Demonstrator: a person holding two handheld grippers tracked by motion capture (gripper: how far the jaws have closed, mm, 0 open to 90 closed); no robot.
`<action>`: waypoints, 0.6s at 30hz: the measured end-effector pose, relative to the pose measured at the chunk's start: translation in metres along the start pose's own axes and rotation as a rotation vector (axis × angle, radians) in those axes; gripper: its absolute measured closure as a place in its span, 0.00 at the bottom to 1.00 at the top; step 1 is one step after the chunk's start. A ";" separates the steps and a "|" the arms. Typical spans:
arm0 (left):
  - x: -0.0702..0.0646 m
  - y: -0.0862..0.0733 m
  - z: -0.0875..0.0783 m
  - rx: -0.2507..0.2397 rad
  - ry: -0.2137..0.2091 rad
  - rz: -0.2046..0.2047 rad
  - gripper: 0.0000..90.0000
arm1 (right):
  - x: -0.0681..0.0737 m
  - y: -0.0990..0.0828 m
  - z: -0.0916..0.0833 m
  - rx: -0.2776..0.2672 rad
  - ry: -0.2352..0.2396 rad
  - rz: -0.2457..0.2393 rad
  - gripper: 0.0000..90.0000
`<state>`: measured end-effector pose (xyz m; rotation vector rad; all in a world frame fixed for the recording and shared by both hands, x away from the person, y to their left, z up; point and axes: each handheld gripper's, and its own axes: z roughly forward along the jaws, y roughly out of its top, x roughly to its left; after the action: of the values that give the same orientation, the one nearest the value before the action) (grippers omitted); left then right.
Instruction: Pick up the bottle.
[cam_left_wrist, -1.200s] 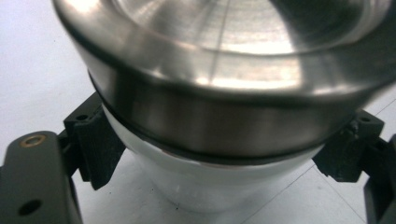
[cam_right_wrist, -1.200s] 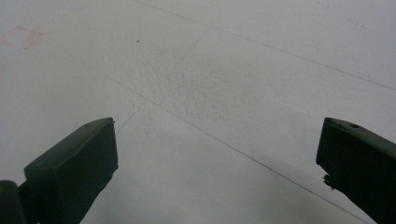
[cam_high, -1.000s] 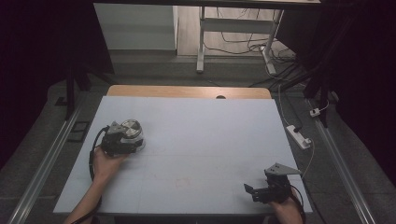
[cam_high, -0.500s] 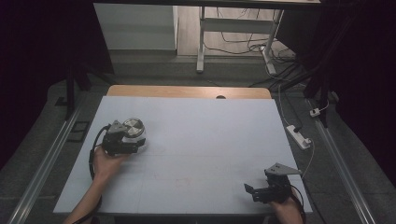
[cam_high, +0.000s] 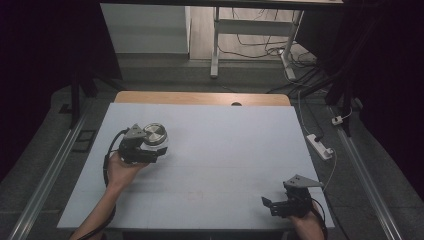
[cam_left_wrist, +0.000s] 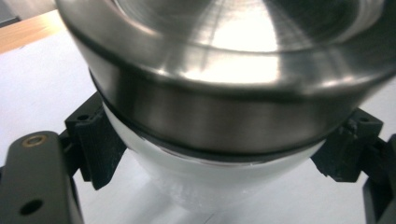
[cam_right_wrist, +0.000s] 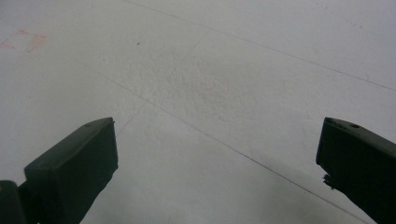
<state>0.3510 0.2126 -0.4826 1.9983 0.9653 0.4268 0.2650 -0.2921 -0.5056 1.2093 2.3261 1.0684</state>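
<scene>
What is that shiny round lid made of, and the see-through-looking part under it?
The lid looks like brushed metal, probably steel: silvery, with fine circular lines and bright reflections. A thin dark ring beneath it may be a rubber seal. The body of the jar below looks whitish and cloudy, perhaps frosted glass or plastic; I can't tell which. The left hand-held gripper is closed on it.

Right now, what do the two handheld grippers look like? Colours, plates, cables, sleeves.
Both are black. The left gripper carries a grey three-cornered plate on top and trails a black cable that loops beside the forearm. The right gripper has the same grey plate and blocky black jaws with flat faces. In the gripper views the jaws look matte, with small screw holes. Both forearms are bare; no sleeves show.
</scene>
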 end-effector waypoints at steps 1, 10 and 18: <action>-0.002 0.003 0.000 0.001 -0.009 0.004 0.18 | 0.000 0.000 0.000 0.000 0.000 -0.001 0.00; -0.030 0.024 0.006 0.002 -0.076 0.080 0.18 | 0.000 0.000 0.000 0.001 -0.001 -0.001 0.00; -0.049 0.035 0.014 0.014 -0.124 0.114 0.18 | 0.000 0.000 0.000 0.000 0.000 -0.003 0.00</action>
<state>0.3446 0.1553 -0.4595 2.0736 0.7821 0.3539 0.2649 -0.2921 -0.5056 1.2054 2.3270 1.0671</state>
